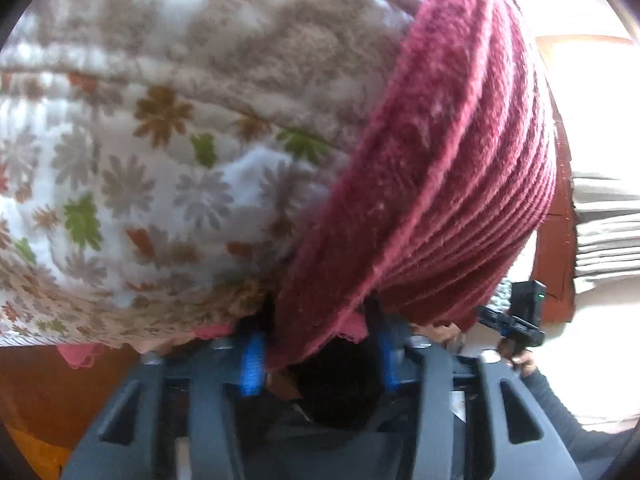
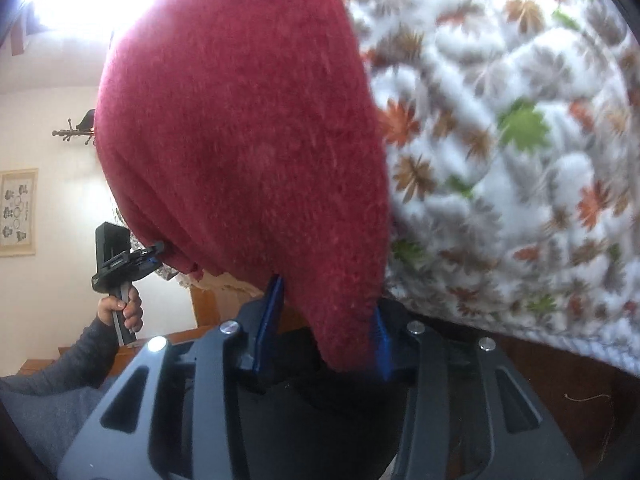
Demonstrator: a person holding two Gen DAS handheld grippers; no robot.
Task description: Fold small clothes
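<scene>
Both my grippers pinch the red garment [image 1: 440, 168]: left gripper [image 1: 320, 356] takes a corner at 6 o'clock, right gripper [image 2: 326, 332] likewise. I judge it hangs lifted between them, taut for folding, over the floral blanket [image 2: 520, 160] at 2 o'clock.

Red garment [image 1: 440, 168] runs off top edge in both views, so full shape can't be told. It covers the tips of left tongs [image 1: 320, 344] and right tongs [image 2: 328, 328]; grip unclear w/ cloth over them. Floral blanket [image 2: 520, 140] motion-blurred, cut by frame. Wall picture [image 2: 18, 212] too small to read.
</scene>
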